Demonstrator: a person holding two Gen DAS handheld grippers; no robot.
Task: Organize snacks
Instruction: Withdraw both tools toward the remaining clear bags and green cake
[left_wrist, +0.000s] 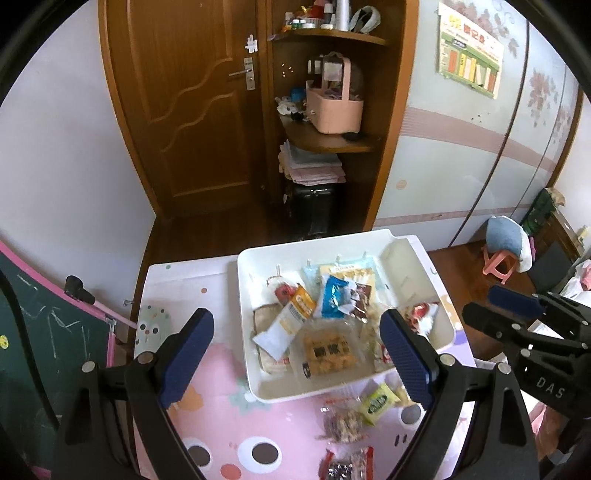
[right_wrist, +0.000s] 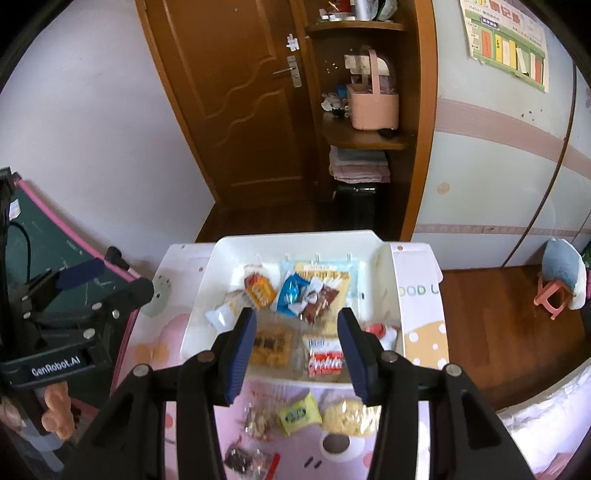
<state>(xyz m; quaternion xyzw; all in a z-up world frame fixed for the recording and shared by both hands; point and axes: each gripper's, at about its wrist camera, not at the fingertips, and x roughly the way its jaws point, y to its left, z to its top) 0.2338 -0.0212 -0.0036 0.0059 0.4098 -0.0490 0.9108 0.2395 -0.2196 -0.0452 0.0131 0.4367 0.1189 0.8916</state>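
A white tray (left_wrist: 251, 380) sits on a pink cartoon table and holds several snack packets, among them a blue packet (left_wrist: 332, 301) and an orange cracker pack (left_wrist: 328, 350). The tray also shows in the right wrist view (right_wrist: 199, 302). Loose on the table near the tray's front edge lie a yellow-green packet (left_wrist: 376, 400), a clear nut pack (left_wrist: 341, 424) and a dark red-edged pack (left_wrist: 347, 467). My left gripper (left_wrist: 295, 354) is open and empty above the tray's near side. My right gripper (right_wrist: 297, 354) is open and empty above the tray's front edge, over the yellow-green packet (right_wrist: 299, 413).
A pale yellow snack bag (right_wrist: 349, 419) lies right of the yellow-green packet. A green chalkboard with a pink frame (left_wrist: 44, 332) stands at the table's left. A wooden door and corner shelves stand behind. A pink stool (right_wrist: 552, 299) is on the floor at right.
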